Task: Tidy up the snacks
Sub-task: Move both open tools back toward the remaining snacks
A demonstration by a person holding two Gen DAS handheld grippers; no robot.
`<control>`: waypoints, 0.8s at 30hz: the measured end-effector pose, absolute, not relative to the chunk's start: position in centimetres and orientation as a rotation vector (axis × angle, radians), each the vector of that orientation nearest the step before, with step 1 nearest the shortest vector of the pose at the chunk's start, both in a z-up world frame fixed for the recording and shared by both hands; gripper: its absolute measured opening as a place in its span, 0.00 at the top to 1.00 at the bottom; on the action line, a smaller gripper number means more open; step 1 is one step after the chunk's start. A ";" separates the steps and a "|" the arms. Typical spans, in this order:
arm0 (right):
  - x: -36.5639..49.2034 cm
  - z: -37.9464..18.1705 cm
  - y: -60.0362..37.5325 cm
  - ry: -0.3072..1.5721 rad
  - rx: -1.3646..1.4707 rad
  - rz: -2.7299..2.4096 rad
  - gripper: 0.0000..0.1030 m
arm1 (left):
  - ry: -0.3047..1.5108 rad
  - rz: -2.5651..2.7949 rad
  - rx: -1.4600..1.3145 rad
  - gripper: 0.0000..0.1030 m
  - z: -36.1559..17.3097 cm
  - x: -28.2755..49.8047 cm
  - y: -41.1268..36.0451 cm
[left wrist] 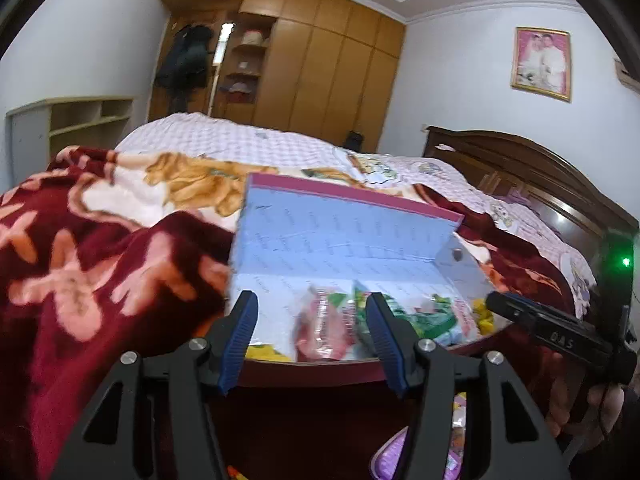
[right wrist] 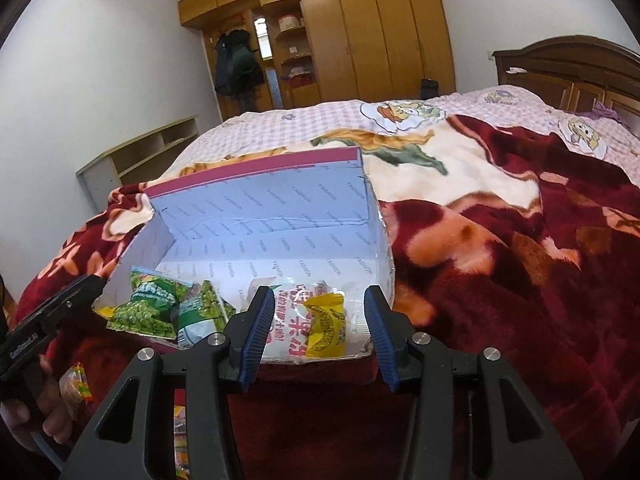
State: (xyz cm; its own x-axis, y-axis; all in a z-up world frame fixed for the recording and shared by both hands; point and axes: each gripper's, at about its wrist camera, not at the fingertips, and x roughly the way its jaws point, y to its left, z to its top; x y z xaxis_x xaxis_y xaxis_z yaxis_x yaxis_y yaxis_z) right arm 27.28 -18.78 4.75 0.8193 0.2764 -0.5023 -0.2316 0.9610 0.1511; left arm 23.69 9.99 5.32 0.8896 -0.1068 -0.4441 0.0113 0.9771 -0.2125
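Note:
An open box (left wrist: 340, 232) (right wrist: 272, 216) with pale blue lining and a magenta rim lies on a dark red flowered blanket (left wrist: 80, 260) on a bed. Inside it lie two green pea packets (right wrist: 148, 308), a white packet with red writing (right wrist: 288, 320), a yellow packet (right wrist: 326, 324) and a red packet (left wrist: 324, 328). My left gripper (left wrist: 311, 304) hovers open at the box's near edge, above the red packet without pressing on it. My right gripper (right wrist: 318, 296) is open over the white and yellow packets, its pads clear of them.
Loose snack packets (right wrist: 78, 384) (left wrist: 458, 420) lie below the box's near edge, beside a purple item (left wrist: 388, 456). A hand (left wrist: 580, 412) holds the other gripper at the right. A wooden headboard (right wrist: 568, 68), a wardrobe (right wrist: 360, 32) and a low shelf (right wrist: 144, 156) stand beyond the bed.

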 end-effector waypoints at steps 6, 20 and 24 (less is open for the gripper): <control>26.2 5.1 -18.1 0.520 0.044 0.277 0.54 | 0.466 -0.081 -0.164 0.37 5.5 22.9 8.8; 19.3 4.8 -16.6 0.483 -0.058 0.292 0.53 | 0.487 -0.121 -0.191 0.37 5.0 18.1 8.1; 19.0 4.4 -17.1 0.513 -0.028 0.296 0.53 | 0.505 -0.122 -0.145 0.37 4.7 17.2 6.9</control>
